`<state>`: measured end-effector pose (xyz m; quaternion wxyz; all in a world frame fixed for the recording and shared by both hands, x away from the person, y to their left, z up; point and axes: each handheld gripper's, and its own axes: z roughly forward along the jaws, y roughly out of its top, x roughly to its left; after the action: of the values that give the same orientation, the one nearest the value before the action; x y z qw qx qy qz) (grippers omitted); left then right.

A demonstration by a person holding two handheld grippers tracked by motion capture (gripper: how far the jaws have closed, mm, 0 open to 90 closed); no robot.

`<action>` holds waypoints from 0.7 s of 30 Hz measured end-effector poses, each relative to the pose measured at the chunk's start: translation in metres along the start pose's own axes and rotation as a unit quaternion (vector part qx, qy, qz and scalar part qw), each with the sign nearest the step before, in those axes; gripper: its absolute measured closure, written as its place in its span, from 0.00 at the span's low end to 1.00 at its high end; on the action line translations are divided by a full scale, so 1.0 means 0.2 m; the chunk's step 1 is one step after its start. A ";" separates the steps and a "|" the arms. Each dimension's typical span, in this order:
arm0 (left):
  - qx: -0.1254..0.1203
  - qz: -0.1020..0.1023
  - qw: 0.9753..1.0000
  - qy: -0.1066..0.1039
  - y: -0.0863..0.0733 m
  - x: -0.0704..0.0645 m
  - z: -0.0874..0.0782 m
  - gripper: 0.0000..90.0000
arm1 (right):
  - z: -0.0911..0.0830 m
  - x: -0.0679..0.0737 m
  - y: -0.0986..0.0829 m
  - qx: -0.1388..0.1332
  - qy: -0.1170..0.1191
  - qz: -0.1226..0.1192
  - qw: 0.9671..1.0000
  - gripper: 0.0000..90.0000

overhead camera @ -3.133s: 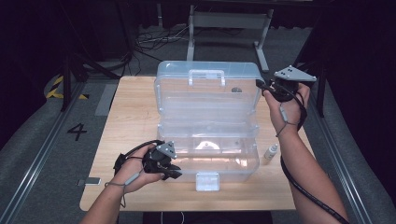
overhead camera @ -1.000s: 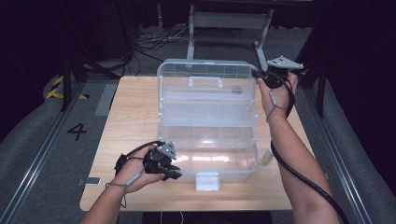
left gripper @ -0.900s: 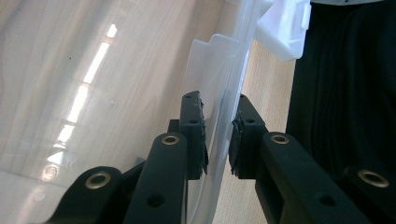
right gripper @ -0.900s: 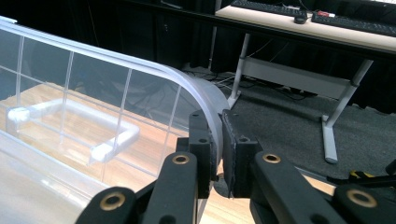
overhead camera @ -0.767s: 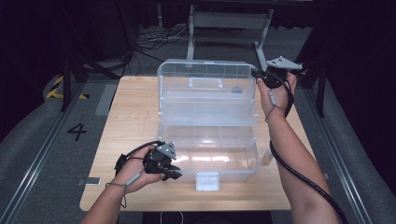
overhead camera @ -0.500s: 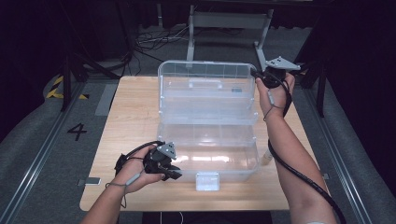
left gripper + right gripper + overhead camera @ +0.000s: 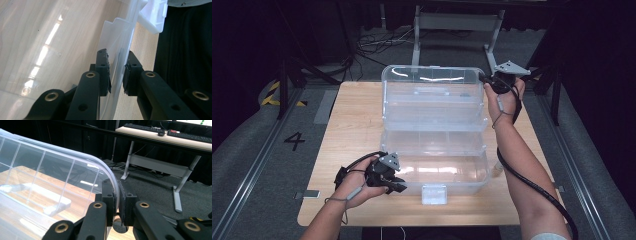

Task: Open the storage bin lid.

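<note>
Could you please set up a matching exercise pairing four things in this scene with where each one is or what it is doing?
Things:
1. left hand-held gripper
2. right hand-held gripper
3. white latch
4. lid

States or places:
A. raised open at the far side of the clear box
B. at the middle of the box's near wall
C. clamped on the lid's far right corner
D. jaws astride the box's near left wall

Pairs: 1-D, 2-C, 3-B, 4-A

A lab: dark curtained bay, floor cables (image 7: 377, 42), numbered floor mark (image 7: 294, 141), keyboard desk (image 7: 160, 132).
</note>
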<state>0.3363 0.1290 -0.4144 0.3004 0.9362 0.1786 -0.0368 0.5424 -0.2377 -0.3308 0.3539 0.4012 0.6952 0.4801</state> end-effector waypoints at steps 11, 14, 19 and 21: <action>-0.004 -0.011 1.000 0.005 -0.01 -0.01 0.00 0.85 | 0.06 -0.03 -0.05 -0.006 0.014 0.010 1.000 0.93; -0.007 -0.013 1.000 0.007 -0.01 -0.01 0.00 0.85 | 0.08 -0.03 -0.05 -0.006 0.014 0.011 1.000 0.93; -0.009 -0.016 1.000 0.010 -0.01 -0.01 0.00 0.85 | 0.11 -0.05 -0.08 -0.006 0.020 0.017 1.000 0.92; -0.009 -0.018 1.000 0.011 -0.01 -0.01 0.00 0.85 | 0.13 -0.06 -0.09 -0.006 0.023 0.020 1.000 0.92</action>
<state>0.3327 0.1298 -0.4163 0.3063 0.9305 0.1986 -0.0307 0.5657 -0.2424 -0.3541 0.3305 0.4019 0.6918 0.5007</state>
